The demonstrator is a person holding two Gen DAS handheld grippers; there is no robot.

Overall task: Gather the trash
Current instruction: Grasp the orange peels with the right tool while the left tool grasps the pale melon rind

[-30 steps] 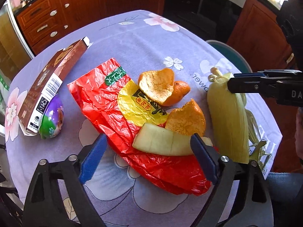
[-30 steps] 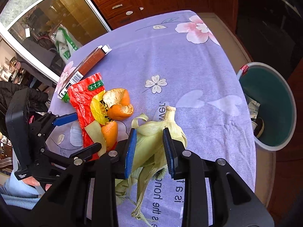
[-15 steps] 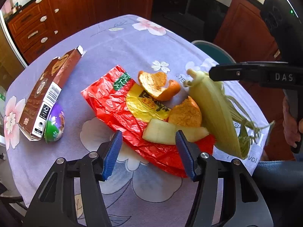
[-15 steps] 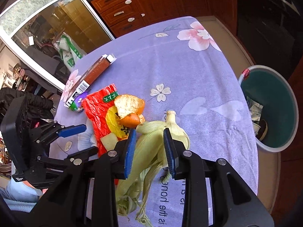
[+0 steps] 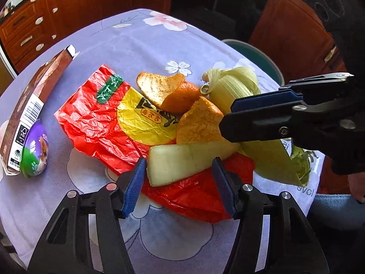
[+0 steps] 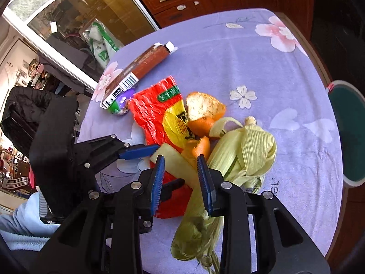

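Crinkled red plastic wrapper [image 5: 95, 123] lies on the lilac floral tablecloth [image 5: 127, 45], bearing orange peel pieces [image 5: 198, 123] and a pale melon rind [image 5: 182, 159]. Left gripper [image 5: 180, 182] fingers stand apart, straddling the rind's near end. Right gripper [image 6: 180, 180], whose jaws have just been narrowing, has the pale green corn husk [image 6: 248, 150] lying against its right finger; whether it is clamped cannot be told.

Home kitchen/dining area. Evidence: reddish-brown wooden cabinets [image 5: 68, 11] with drawers and metal pulls along the top of the left wrist frame, dark built-in oven [image 5: 219, 2] at top centre. Tabletop [image 6: 228, 52] covered in a lilac floral cloth, domestic style. Teal waste bin [image 6: 349, 132] on the floor at the right edge of the right wrist frame. Glazed sliding door [image 6: 75, 20] upper left, cluttered living space visible behind it.
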